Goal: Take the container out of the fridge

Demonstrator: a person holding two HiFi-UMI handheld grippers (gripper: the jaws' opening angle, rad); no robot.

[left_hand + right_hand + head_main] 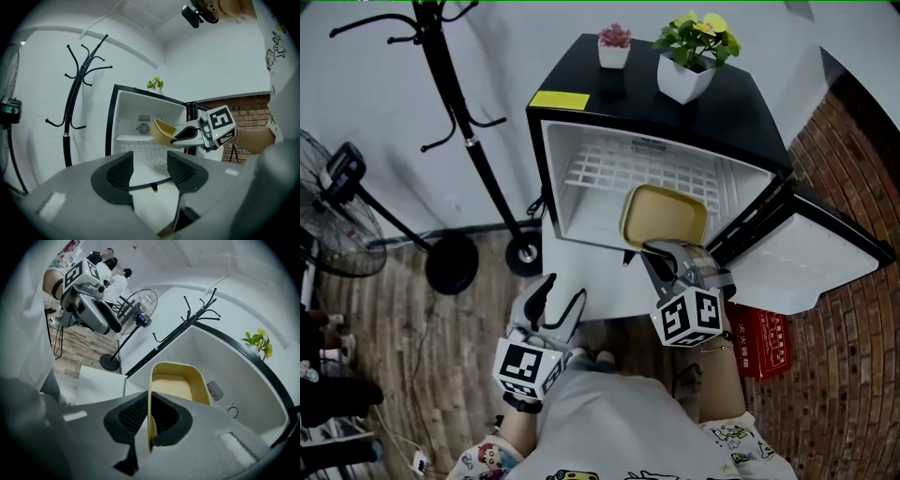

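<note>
The yellow container [664,216] is an open, shallow, empty tub at the mouth of the open black fridge [741,122]. My right gripper [661,251] is shut on its near rim, and the right gripper view shows the thin yellow wall [176,385] pinched between the pads of that gripper [150,416]. In the left gripper view the container [161,132] hangs tilted in front of the white fridge interior. My left gripper [558,298] waits lower left of the fridge, jaws open with nothing between them [151,171].
The fridge door [806,248] stands open to the right. Two potted plants [614,45] [694,56] sit on the fridge top. A black coat stand [459,122] and a fan [337,206] are to the left. A red box [764,342] lies on the floor.
</note>
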